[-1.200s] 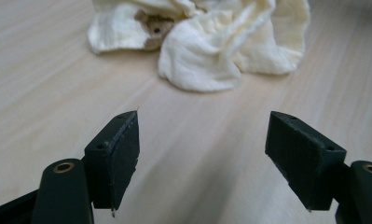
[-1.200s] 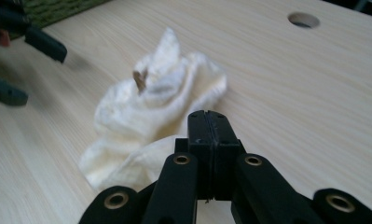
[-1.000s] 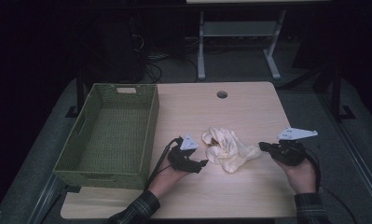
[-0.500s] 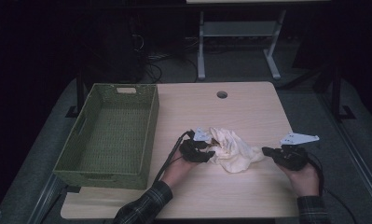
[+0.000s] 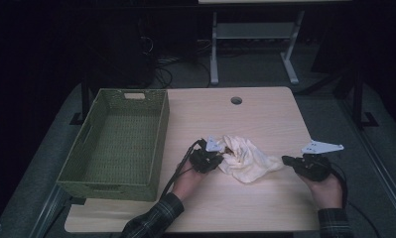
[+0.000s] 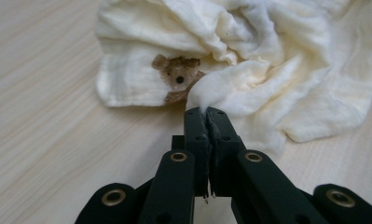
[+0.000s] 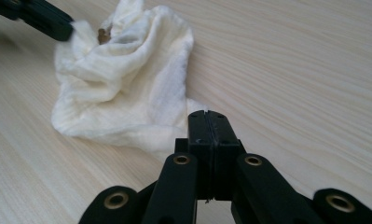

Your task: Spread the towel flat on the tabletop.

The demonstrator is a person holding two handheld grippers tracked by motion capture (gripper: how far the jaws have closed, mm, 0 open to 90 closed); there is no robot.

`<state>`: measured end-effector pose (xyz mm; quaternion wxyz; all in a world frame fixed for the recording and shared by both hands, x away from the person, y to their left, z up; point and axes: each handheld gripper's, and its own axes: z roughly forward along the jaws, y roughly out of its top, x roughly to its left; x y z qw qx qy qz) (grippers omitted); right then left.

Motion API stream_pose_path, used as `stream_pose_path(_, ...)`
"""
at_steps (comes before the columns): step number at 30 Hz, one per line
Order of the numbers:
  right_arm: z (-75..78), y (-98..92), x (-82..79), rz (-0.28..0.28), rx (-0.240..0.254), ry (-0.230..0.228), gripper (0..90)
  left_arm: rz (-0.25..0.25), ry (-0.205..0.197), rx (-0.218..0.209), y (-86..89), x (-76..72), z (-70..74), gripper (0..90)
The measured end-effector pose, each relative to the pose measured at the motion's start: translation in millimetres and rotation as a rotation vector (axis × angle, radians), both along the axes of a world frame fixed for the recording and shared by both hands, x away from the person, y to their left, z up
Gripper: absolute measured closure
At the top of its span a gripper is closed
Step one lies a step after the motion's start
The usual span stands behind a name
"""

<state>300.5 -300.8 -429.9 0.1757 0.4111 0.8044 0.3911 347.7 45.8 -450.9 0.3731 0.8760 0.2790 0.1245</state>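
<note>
A crumpled cream cloth (image 5: 245, 158) lies on the wooden table (image 5: 265, 114) between my two grippers. My left gripper (image 5: 220, 157) is at its left edge; the jaws have just been closing and now pinch a fold of the cloth (image 6: 267, 60) at their tips (image 6: 206, 112), beside a small brown bear patch (image 6: 176, 79). My right gripper (image 5: 285, 159) is at the cloth's right corner. In the right gripper view its jaws (image 7: 207, 114) are shut, with a sliver of cloth (image 7: 123, 84) between the tips. The left gripper (image 7: 69, 28) shows there at the cloth's far side.
A green woven basket (image 5: 158, 144) stands empty on the table's left side. A round cable hole (image 5: 236, 100) sits near the far edge. Dark floor, cables and a white table frame (image 5: 250, 39) lie beyond.
My left gripper has moved right to the cloth's left edge and shut on a fold there. The right gripper has stayed shut at the cloth's right corner.
</note>
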Motion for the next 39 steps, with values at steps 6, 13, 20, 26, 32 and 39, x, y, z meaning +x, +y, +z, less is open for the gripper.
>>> stream_pose_path(6,1.9,-13.7,-3.0,-0.042,0.007,-0.011,89.0,0.037,-0.001,-0.003,18.0,-13.5,14.8,87.8)
stream_pose_path(13,2.3,-18.7,-13.8,-0.049,-0.012,-0.011,89.0,0.052,0.036,0.006,31.1,-34.4,21.4,88.0)
stream_pose_path(20,-0.6,-6.5,-25.5,-0.006,-0.024,0.013,89.0,0.046,0.102,0.014,44.1,-58.0,15.5,87.9)
stream_pose_path(26,-8.4,7.8,-33.2,0.042,-0.045,0.046,88.1,0.051,0.116,0.009,51.2,-67.1,10.5,80.6)
stream_pose_path(32,-5.0,14.2,-25.5,0.045,-0.019,0.021,72.3,0.069,0.077,-0.009,44.8,-53.2,18.3,57.6)
stream_pose_path(39,-3.3,20.3,5.3,0.044,0.020,0.013,71.5,0.067,0.047,-0.043,24.8,-22.1,24.0,53.3)
